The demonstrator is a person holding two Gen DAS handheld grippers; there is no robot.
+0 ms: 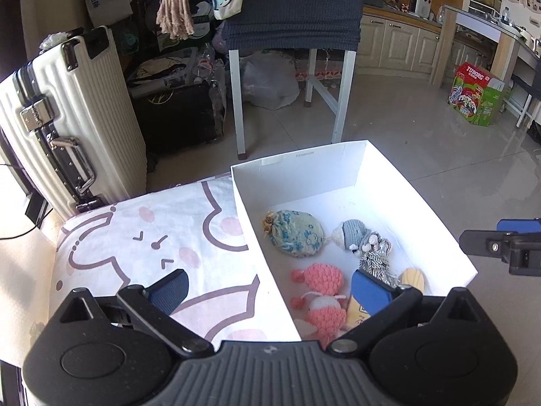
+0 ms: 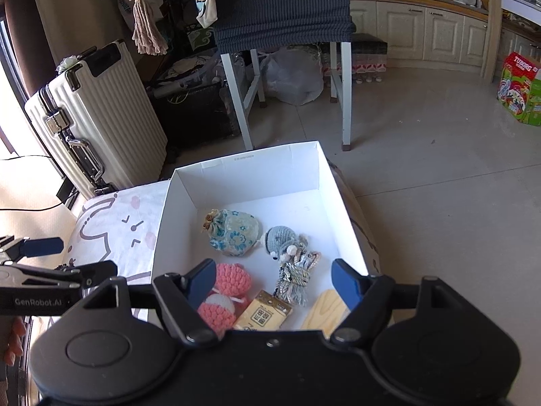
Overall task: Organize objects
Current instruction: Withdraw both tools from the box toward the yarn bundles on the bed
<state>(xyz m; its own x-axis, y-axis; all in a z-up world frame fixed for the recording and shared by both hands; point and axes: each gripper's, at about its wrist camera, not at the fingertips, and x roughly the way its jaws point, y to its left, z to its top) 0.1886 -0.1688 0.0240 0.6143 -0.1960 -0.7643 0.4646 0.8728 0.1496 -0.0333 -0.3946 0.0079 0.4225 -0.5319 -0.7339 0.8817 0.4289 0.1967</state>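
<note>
Blue-padded and spread wide, the left hand-held gripper (image 1: 268, 286) hovers with nothing between its fingers; one finger shows over the pink-and-white rabbit-print cloth (image 1: 162, 237), the other over the near end of the open white cardboard box (image 1: 297, 165). The right hand-held gripper (image 2: 274, 282) also stands apart and empty, above the box's near edge. Inside the box lie a pale floral drawstring pouch (image 2: 233, 233), a grey crocheted mouse toy (image 2: 280, 240), a bundle of striped grey-white cord (image 2: 294, 280), a pink-and-white crocheted toy (image 2: 223, 292), a tan printed packet (image 2: 265, 313) and a light wooden piece (image 2: 326, 309). None of them touches either gripper. A cream ribbed suitcase (image 2: 98, 115) stands beyond the cloth.
</note>
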